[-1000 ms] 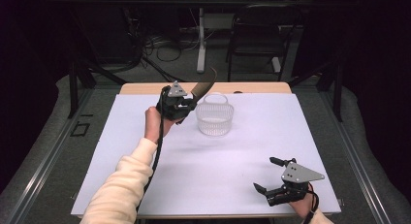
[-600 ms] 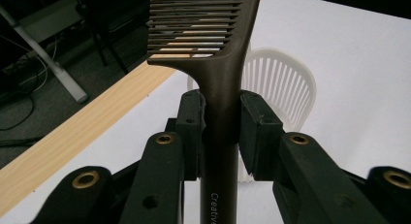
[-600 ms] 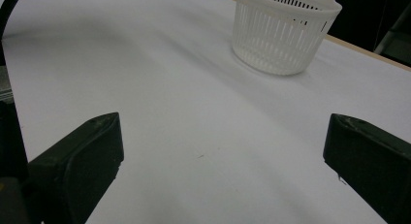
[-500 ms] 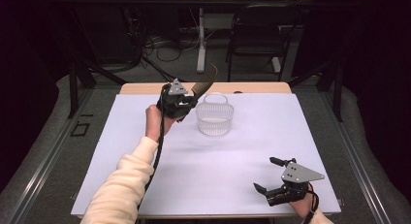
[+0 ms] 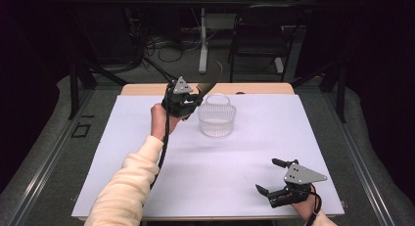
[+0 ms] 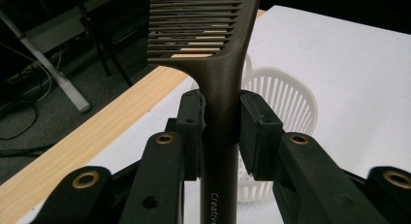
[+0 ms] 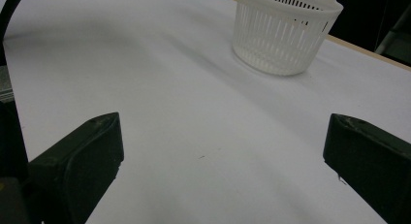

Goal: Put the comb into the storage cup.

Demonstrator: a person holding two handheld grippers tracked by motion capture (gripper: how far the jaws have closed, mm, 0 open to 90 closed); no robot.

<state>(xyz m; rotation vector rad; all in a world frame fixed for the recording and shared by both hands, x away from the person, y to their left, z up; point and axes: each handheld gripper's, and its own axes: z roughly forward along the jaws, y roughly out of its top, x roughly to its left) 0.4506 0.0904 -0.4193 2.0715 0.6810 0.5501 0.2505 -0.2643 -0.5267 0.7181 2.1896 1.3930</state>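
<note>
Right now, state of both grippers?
Left gripper: shut on the brown comb, clamped at its handle, beside the white basket.
Right gripper: open, nothing between the jaws, low over the white table cover.

Black jaws clamped on brown comb [image 6: 220, 88] handle, white slatted basket [image 6: 286, 100] just behind, white table [image 6: 358, 64]

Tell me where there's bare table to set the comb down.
Bare sheet runs wide between the basket and the right gripper, and along the right side past the basket. It is crowded only where the left gripper holds the comb beside the basket.
</note>
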